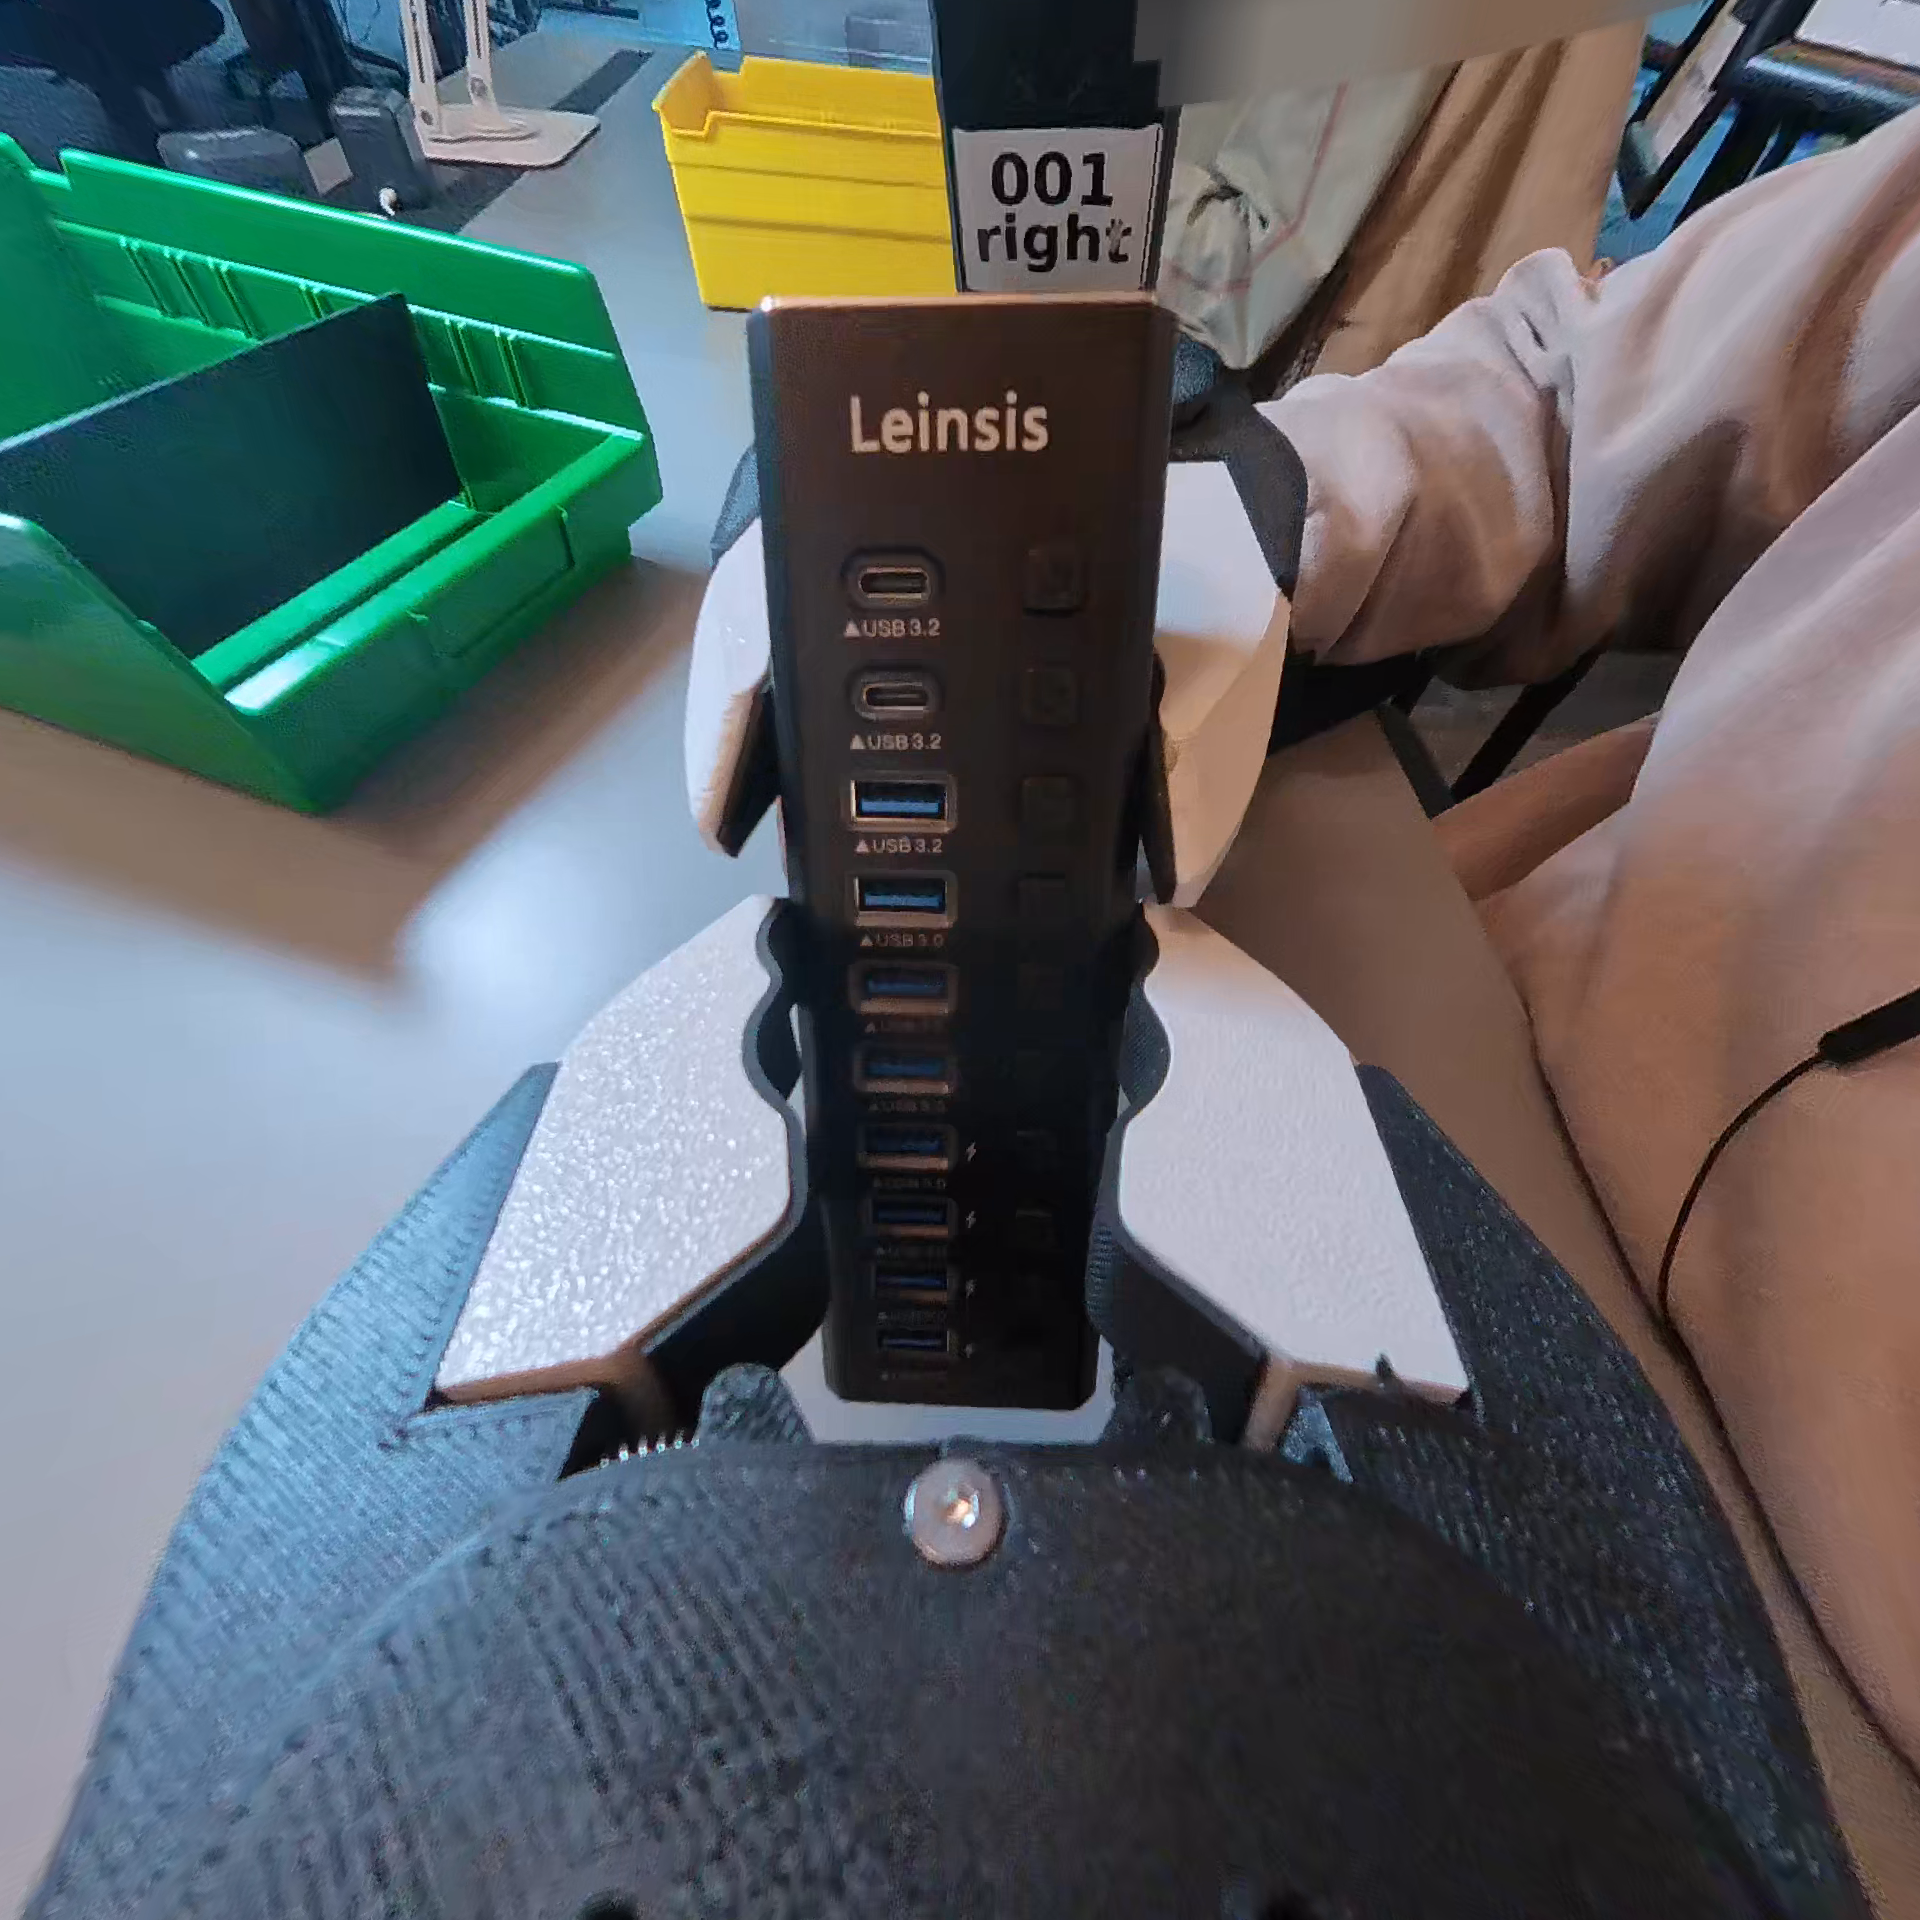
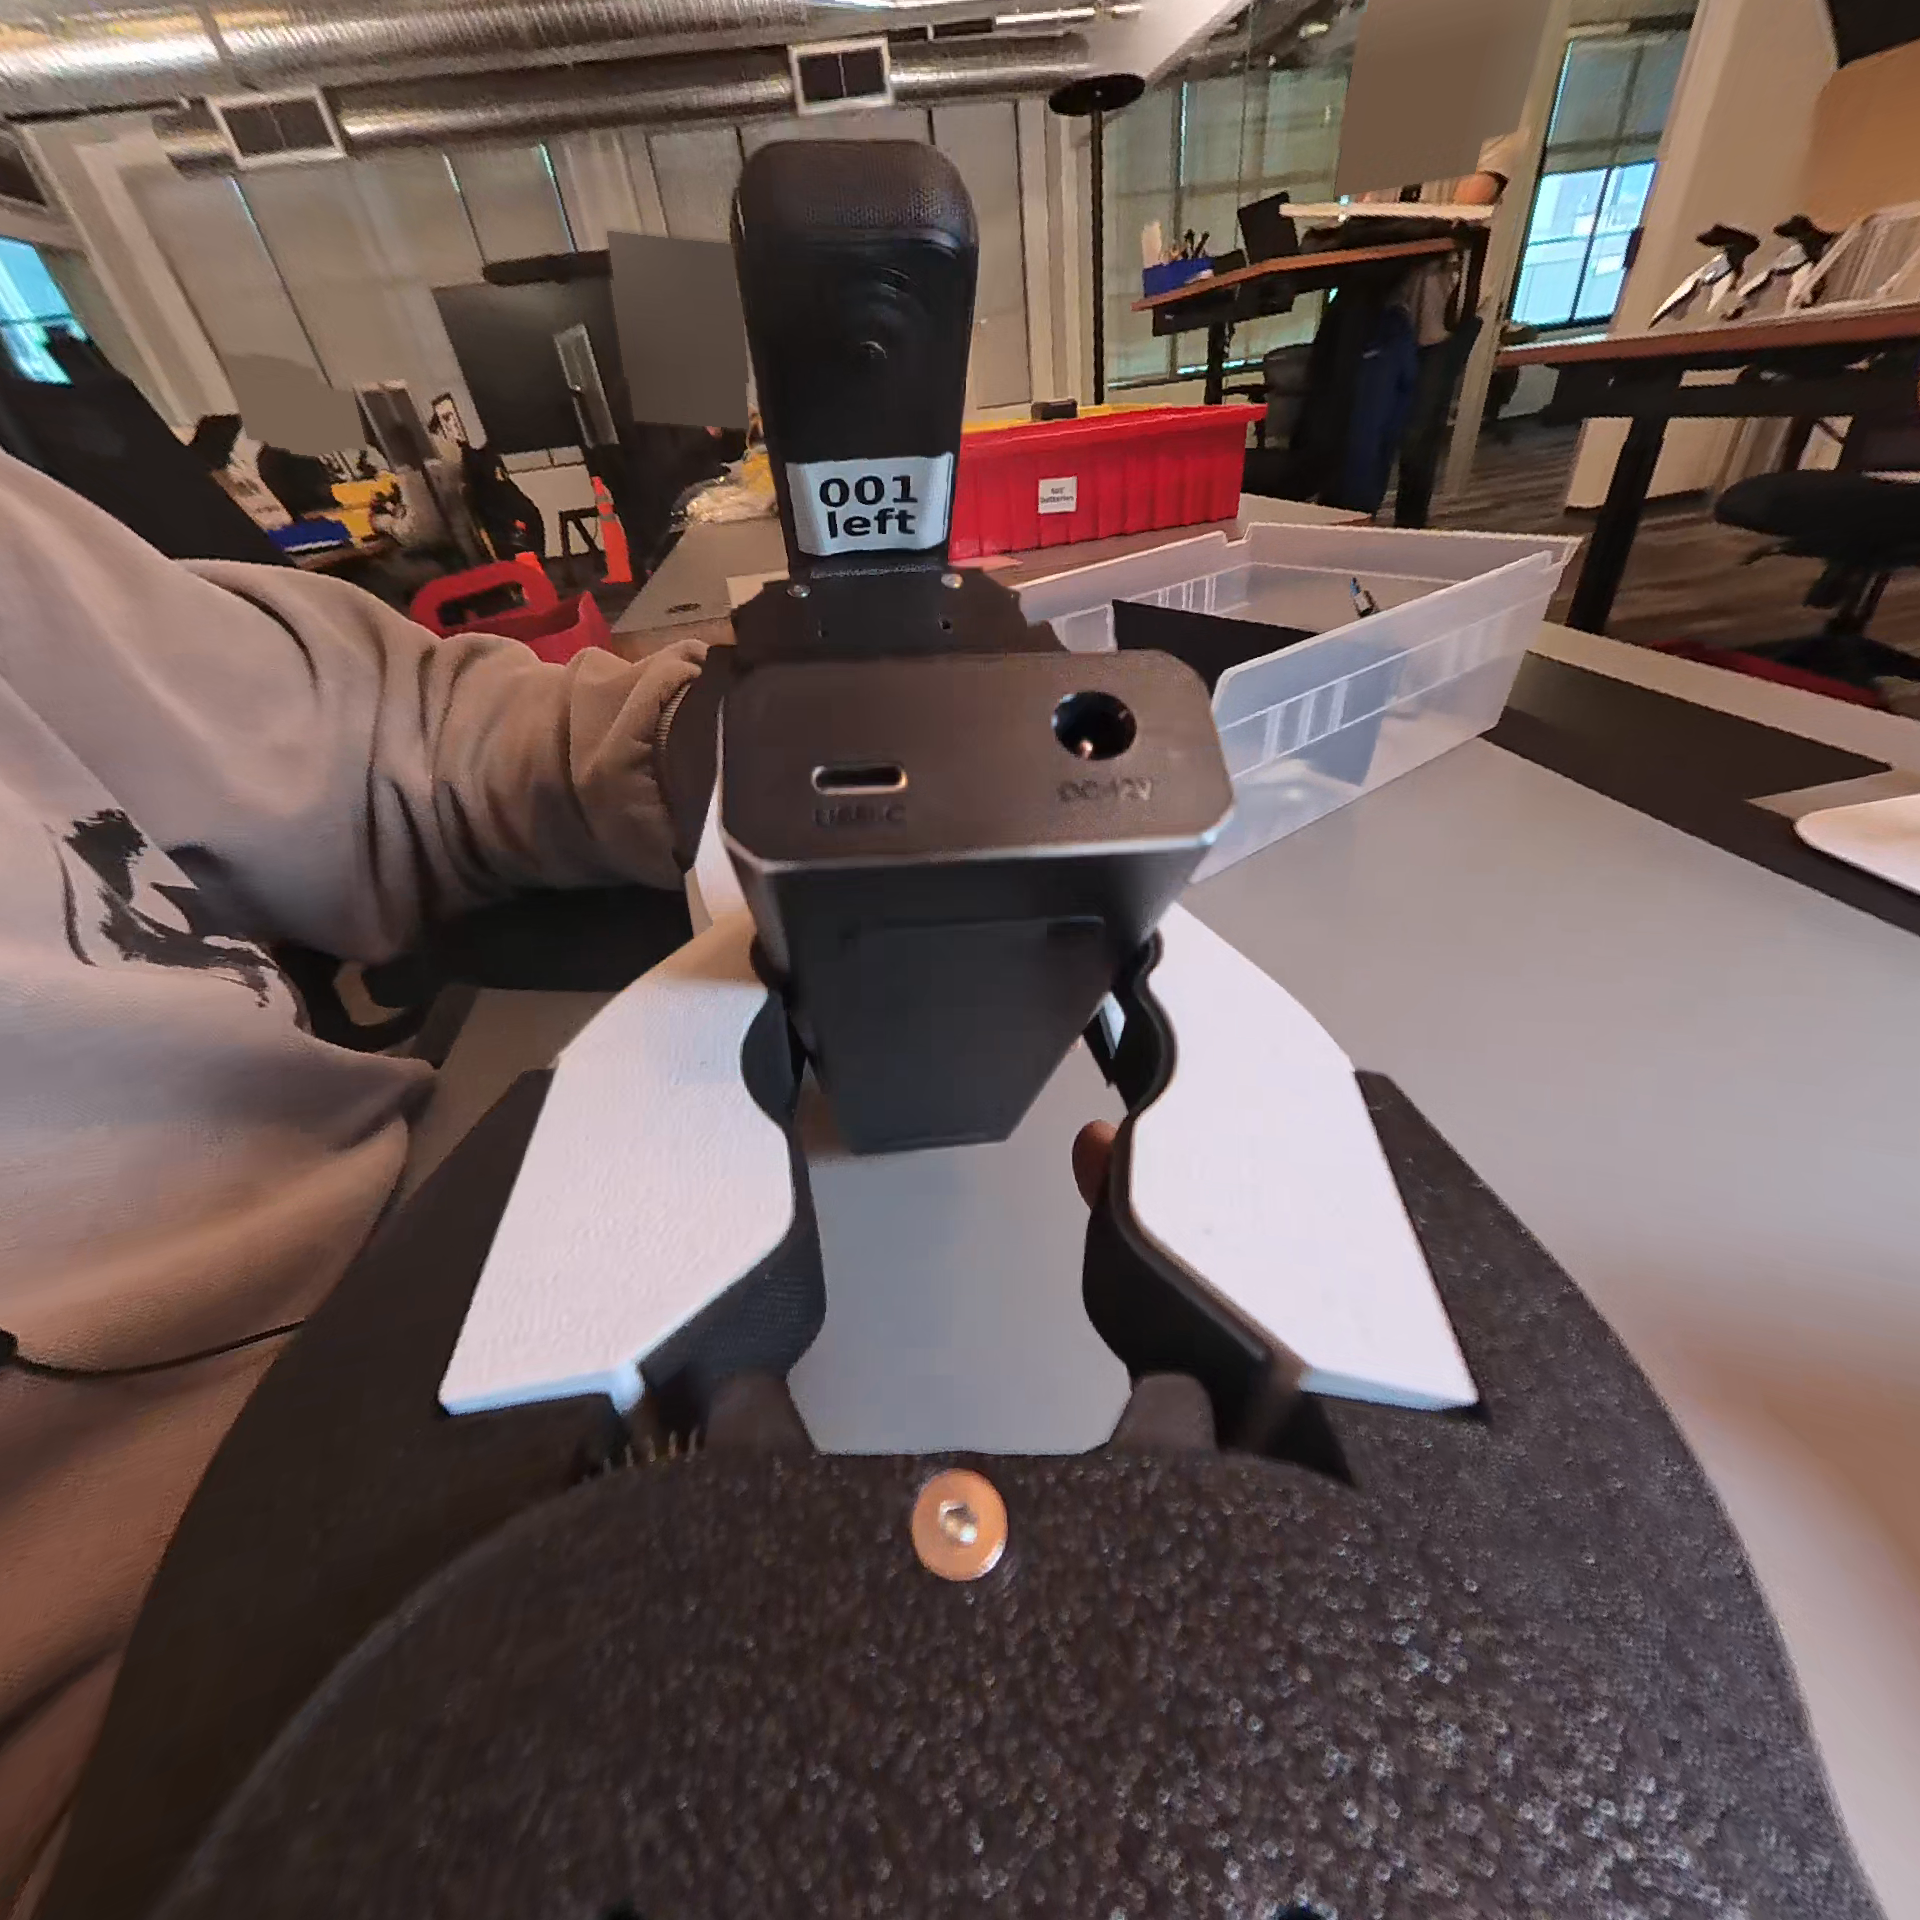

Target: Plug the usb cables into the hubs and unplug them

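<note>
We have the hub (image 1: 951,831) pinched by both left gripper (image 1: 961,971) and right gripper (image 2: 961,1023), frame centre; no cable plugged; next, one gripper frees up.

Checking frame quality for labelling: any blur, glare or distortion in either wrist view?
Left wrist view: hub sharp at the far ports, soft at the near ones; green bin bowed by the wide lens; table smeared. Right wrist view: hub end face sharp, bright windows, image edges blurred.

Pale grey table (image 1: 208,1039) with bins sitting on it

Green bin (image 1: 312,499) upper left, yellow bin (image 1: 800,177) top centre; clear bin (image 2: 1371,644) at right in the right wrist view.
</note>
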Demonstrator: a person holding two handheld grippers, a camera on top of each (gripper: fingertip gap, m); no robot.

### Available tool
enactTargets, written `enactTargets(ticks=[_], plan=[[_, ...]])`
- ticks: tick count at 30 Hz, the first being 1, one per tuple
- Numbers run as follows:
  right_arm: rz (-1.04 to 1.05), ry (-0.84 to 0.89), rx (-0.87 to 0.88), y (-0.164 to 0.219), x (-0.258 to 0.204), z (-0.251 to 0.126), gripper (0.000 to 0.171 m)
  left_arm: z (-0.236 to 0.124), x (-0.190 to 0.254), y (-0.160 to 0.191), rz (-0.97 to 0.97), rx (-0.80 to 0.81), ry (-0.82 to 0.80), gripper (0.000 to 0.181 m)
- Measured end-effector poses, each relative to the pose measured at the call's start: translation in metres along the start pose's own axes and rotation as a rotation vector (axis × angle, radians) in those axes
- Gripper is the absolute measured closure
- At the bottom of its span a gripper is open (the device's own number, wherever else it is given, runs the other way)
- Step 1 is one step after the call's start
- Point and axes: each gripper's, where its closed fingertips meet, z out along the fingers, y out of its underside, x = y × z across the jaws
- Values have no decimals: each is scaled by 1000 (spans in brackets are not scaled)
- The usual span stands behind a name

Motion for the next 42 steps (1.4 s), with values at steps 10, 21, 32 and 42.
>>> enactTargets(ticks=[10,21,32,42], plan=[[69,-21,93,-18,2,-11,111,-3,7,7,-29,42,11,97],[216,-126,370,-60,7,-43,111,19,16,-11,-60,114,13,119],[72,-101,71,-22,-2,-28,99,-3,22,-6,-96,99,106,120],[104,-118,49,-4,-13,-6,86,1,26,1,-129,38,136,120]])
